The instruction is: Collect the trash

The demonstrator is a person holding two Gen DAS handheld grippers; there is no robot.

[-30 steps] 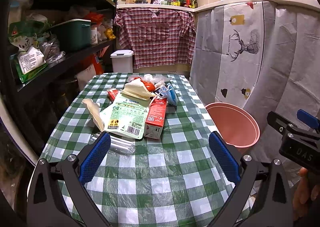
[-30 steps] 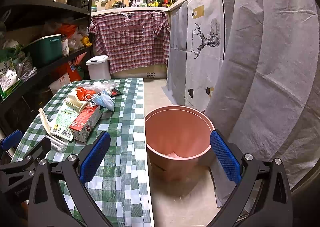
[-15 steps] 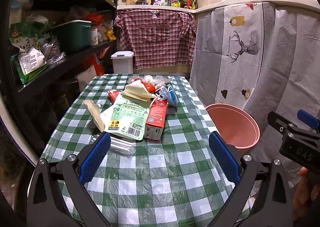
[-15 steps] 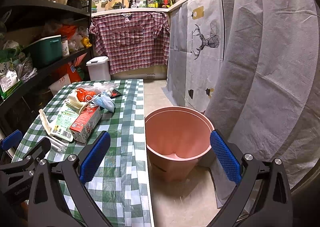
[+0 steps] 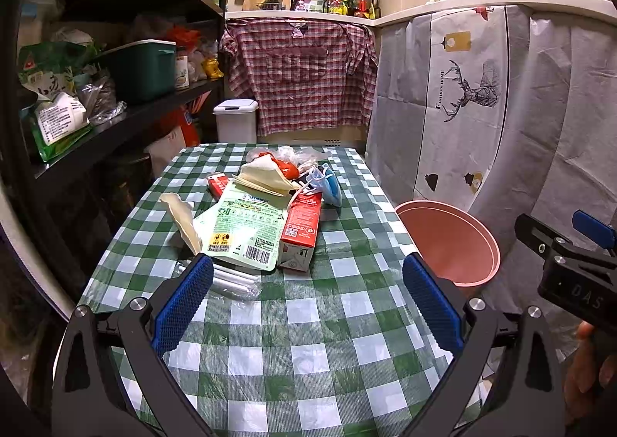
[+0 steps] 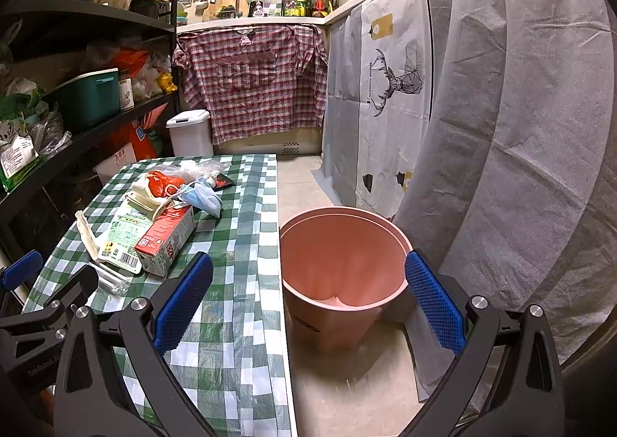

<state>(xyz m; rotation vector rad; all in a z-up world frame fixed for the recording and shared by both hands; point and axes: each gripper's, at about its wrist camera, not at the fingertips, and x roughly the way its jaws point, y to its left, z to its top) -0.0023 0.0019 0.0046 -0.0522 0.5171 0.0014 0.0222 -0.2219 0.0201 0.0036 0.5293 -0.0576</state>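
Note:
A heap of trash lies on the green checked table (image 5: 308,321): a green pouch (image 5: 243,229), a red carton (image 5: 302,231), a blue face mask (image 5: 327,186), a clear plastic wrapper (image 5: 231,281) and a beige glove (image 5: 185,221). A pink bin (image 6: 339,259) stands on the floor right of the table; it also shows in the left wrist view (image 5: 451,240). My left gripper (image 5: 306,298) is open and empty above the table's near end. My right gripper (image 6: 308,298) is open and empty in front of the bin's near rim.
Dark shelves (image 5: 115,121) loaded with bags and a green box run along the left. A white lidded bin (image 5: 235,121) stands beyond the table. Grey curtains (image 6: 501,128) hang on the right. Bare floor (image 6: 347,390) lies around the pink bin.
The left view has crept slightly back from the trash heap. The right gripper has barely moved. Both grippers stay open.

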